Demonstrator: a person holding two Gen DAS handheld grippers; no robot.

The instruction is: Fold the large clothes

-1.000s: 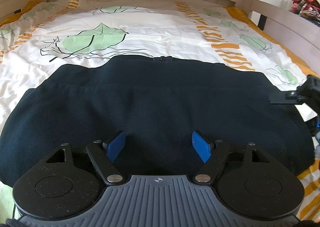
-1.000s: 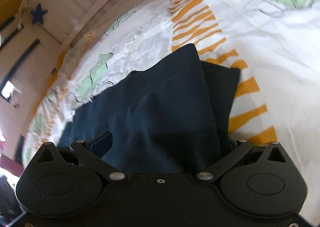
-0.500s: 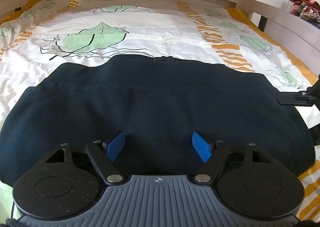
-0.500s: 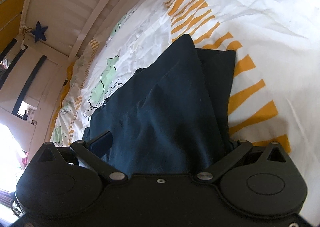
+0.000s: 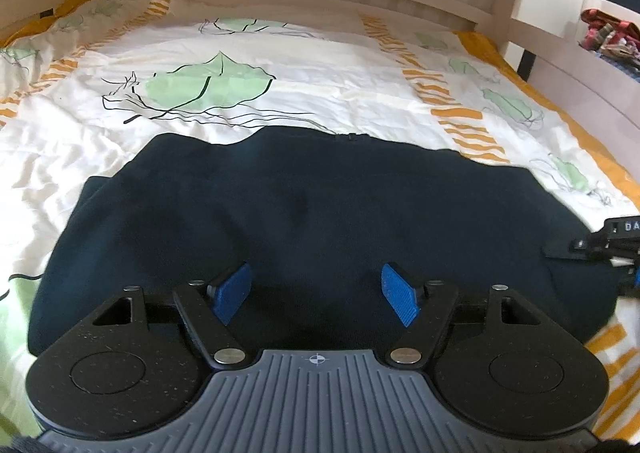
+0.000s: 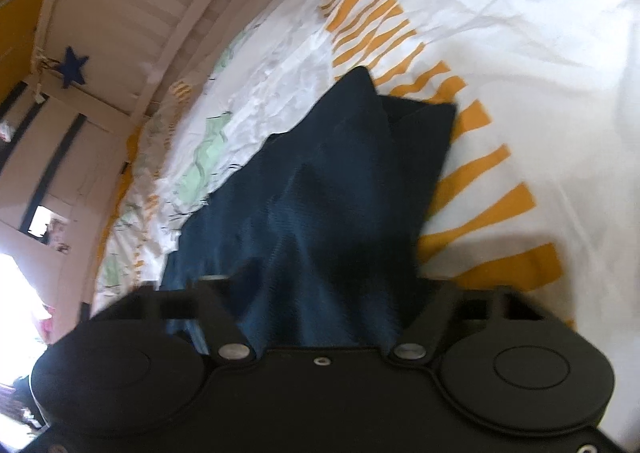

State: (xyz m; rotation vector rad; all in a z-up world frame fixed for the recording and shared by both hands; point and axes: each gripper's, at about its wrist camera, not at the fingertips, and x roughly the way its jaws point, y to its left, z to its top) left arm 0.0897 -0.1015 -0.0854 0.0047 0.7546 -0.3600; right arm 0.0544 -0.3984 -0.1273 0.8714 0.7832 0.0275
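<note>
- A dark navy garment [image 5: 312, 221] was laid flat across the patterned bedsheet [image 5: 280, 85], spread wide from side to side with its far edge lying fairly straight.
- At least one fold appeared to be done already, since doubled layers were seen at the garment's end in the right wrist view.
- The left gripper [image 5: 318, 295] was held over the near edge with its blue pads [image 5: 234, 291] spread apart and nothing between them.
- The right gripper [image 6: 320, 293] was seen with cloth bunched and lifted between its fingers; it seemed clamped on the garment's end, though blur left this uncertain.
- Further folds were judged to remain, as the garment was spread long and loose.
</note>
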